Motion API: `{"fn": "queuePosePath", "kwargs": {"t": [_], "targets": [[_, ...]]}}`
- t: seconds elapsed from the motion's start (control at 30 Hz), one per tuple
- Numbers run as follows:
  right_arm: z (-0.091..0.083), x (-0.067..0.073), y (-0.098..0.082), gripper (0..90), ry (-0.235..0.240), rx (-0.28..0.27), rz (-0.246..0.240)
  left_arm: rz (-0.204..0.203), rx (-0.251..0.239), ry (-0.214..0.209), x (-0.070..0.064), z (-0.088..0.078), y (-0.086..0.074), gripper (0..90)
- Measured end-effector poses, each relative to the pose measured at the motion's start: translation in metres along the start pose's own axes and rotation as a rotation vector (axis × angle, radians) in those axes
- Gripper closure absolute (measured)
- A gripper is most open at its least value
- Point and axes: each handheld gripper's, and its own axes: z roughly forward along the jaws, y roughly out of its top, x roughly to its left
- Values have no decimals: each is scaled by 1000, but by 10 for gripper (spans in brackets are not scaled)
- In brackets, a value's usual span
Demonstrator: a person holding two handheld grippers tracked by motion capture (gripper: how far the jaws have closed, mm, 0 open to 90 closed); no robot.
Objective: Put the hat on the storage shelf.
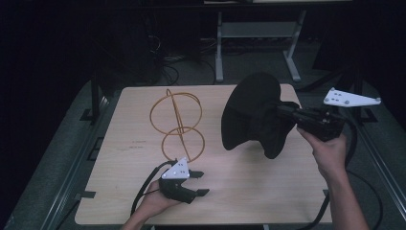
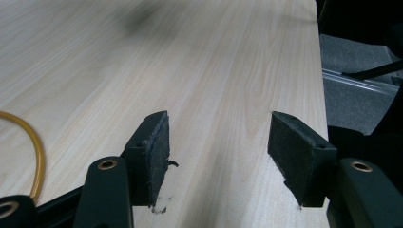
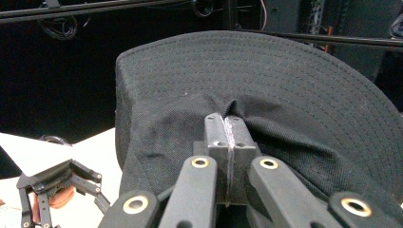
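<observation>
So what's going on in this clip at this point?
A person works at a light wooden table with a handheld tool in each hand. The right tool is clamped shut on the fabric of a black cloth cap and holds it up above the table. The left tool sits low near the front edge with its jaws open and nothing between them. A gold wire stand of joined rings stands on the table, untouched.

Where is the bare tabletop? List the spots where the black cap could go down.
Free: the near right of the table, between the left tool and the right forearm; also the far left corner, beside the yellow wire rings. Crowded: the middle, where the rings stand close to the black cap.
</observation>
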Motion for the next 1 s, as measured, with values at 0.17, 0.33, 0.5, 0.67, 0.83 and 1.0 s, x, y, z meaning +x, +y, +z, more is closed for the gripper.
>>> {"fn": "queuePosePath", "kwargs": {"t": [0.17,0.33,0.5,0.67,0.83,1.0], "targets": [[12,4,12,900,24,1,-11,-10,6,-4,0,3,-1,366],[20,7,20,900,38,3,-21,-8,8,-2,1,3,-3,365],[35,14,35,900,65,-2,-37,-8,11,-3,2,4,-3,363],[48,20,47,900,84,0,-58,-4,16,-6,1,6,-4,361],[57,25,56,900,102,2,-66,-2,24,-12,1,7,-4,360],[74,34,71,900,130,12,-87,14,39,-20,1,9,-4,359]]}}
